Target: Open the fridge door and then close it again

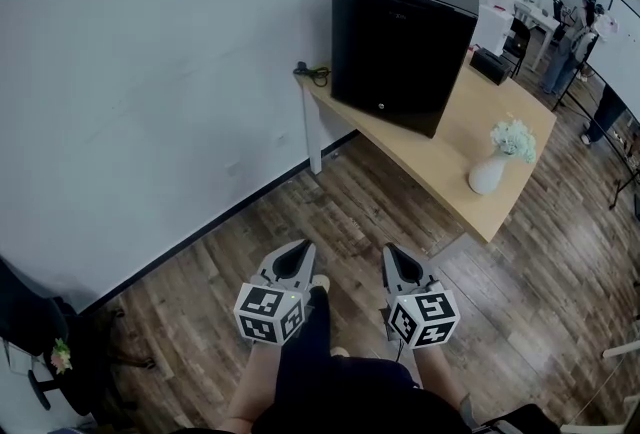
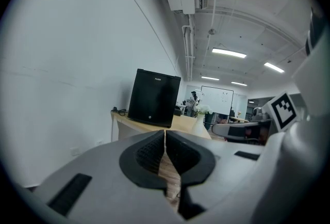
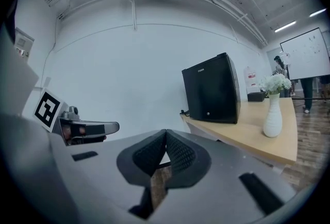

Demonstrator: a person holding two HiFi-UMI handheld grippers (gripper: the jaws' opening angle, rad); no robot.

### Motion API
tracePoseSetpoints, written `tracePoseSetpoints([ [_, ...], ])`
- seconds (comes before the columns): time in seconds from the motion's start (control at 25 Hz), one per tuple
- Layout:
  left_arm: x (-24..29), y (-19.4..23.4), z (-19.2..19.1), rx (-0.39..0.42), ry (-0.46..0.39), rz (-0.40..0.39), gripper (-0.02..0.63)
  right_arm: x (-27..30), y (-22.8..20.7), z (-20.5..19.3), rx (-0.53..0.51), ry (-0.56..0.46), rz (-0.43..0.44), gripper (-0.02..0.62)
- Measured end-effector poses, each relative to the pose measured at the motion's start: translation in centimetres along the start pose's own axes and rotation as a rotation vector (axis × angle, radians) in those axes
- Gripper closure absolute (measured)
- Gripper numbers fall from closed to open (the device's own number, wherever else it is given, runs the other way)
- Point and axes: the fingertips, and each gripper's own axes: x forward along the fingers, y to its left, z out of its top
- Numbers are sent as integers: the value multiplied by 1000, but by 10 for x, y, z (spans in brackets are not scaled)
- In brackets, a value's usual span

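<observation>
I hold my left gripper (image 1: pixel 300 250) and my right gripper (image 1: pixel 393 254) side by side in front of me, a little apart, both pointing forward and tilted slightly downward. On each the fingers (image 2: pixel 149 153) meet at the tips, nothing between them. My forearms (image 1: pixel 252 390) reach forward behind them.

fridge (image 1: pixel 400 52) logo: too small to read | distant people (image 1: pixel 578 34): too small for detail

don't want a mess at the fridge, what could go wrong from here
The vase stands near the table edge, close to the fridge; a swinging door or gripper could tip it. Both the left gripper and right gripper are shut, so they likely must open before gripping the door.
</observation>
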Motion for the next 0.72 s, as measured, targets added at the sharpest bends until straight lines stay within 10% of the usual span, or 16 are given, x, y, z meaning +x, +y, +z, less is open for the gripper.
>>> tracePoseSetpoints([
  [0.72, 133, 75, 57, -6, 18, -58, 595, 139, -62, 58, -53, 29, -34, 604],
])
